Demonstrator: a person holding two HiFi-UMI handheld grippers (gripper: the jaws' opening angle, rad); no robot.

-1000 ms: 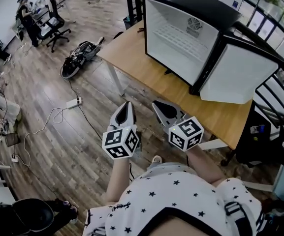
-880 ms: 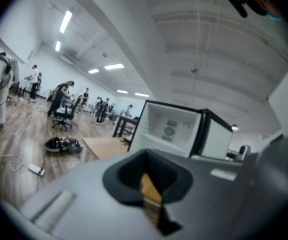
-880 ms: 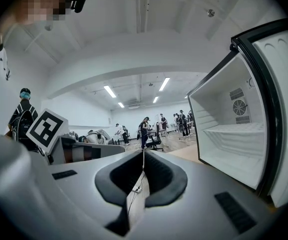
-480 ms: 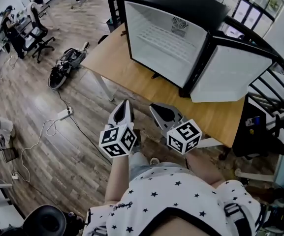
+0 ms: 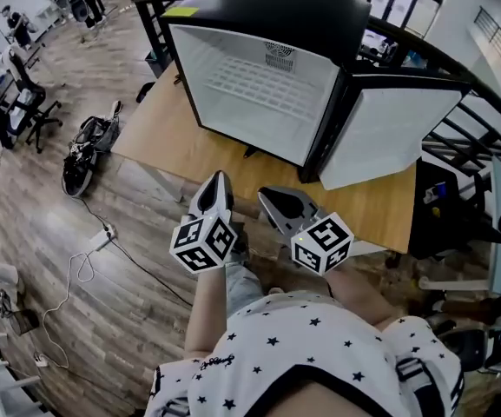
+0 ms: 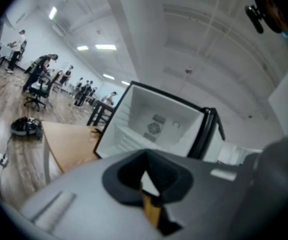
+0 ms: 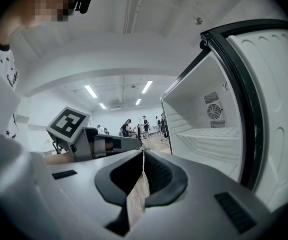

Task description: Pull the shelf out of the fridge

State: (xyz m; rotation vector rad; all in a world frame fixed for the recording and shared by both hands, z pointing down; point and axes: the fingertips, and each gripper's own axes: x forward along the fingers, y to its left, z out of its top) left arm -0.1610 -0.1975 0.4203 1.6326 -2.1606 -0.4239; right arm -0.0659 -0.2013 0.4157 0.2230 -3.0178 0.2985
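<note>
A black mini fridge (image 5: pixel 267 7) stands on a wooden table (image 5: pixel 159 137), its door (image 5: pixel 389 133) swung open to the right. Inside it a white wire shelf (image 5: pixel 259 85) lies level at mid height; it shows too in the left gripper view (image 6: pixel 126 136) and the right gripper view (image 7: pixel 208 134). My left gripper (image 5: pixel 218 181) is shut and empty, held in the air at the table's near edge and pointing at the fridge. Beside it my right gripper (image 5: pixel 272 200) is shut with nothing in it. Both are well short of the fridge opening (image 6: pixel 144 159) (image 7: pixel 143 153).
A black bag (image 5: pixel 85 142) and cables with a power strip (image 5: pixel 102 233) lie on the wood floor at the left. Office chairs (image 5: pixel 29 102) and people stand further left. Black railings (image 5: pixel 467 137) run behind and right of the fridge.
The fridge and table have drawn nearer and shifted left in the head view. Both grippers have advanced toward the table edge, jaws unchanged.
</note>
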